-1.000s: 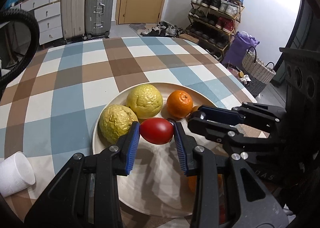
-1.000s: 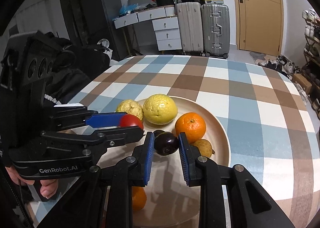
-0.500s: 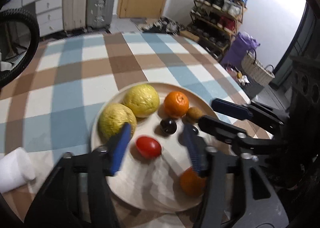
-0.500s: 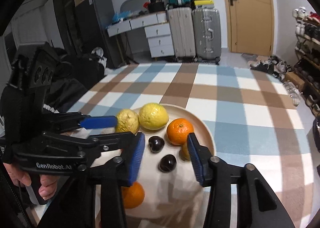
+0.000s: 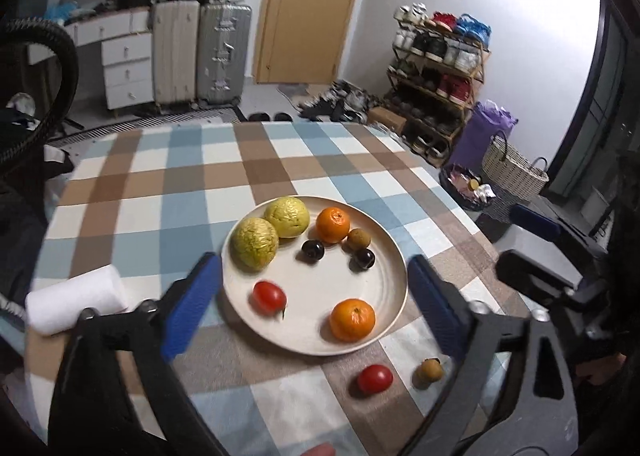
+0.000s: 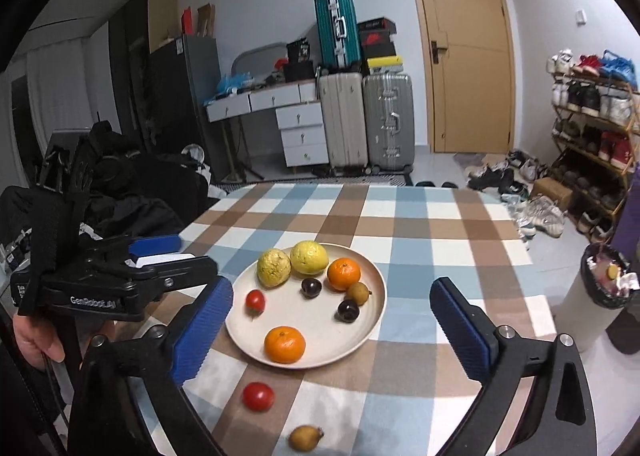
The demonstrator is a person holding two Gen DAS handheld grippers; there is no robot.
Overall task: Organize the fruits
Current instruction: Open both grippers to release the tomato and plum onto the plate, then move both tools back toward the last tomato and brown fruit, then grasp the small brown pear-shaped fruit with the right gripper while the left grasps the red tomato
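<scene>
Both hand-held grippers, left (image 5: 312, 306) and right (image 6: 332, 326), spread wide, empty, above plate (image 6: 374, 330). 2 strays on bench (image 6: 420, 232): tomato (image 6: 258, 396), smooth, soft, likely bruisable, best pinched gently across middle; longan (image 6: 306, 437), light, firmer.

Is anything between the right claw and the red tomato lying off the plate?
Nothing visible. The right claw is open above the table, and the red tomato lies bare on the cloth just short of the plate rim, with only a small brown fruit nearer, off to one side.
</scene>
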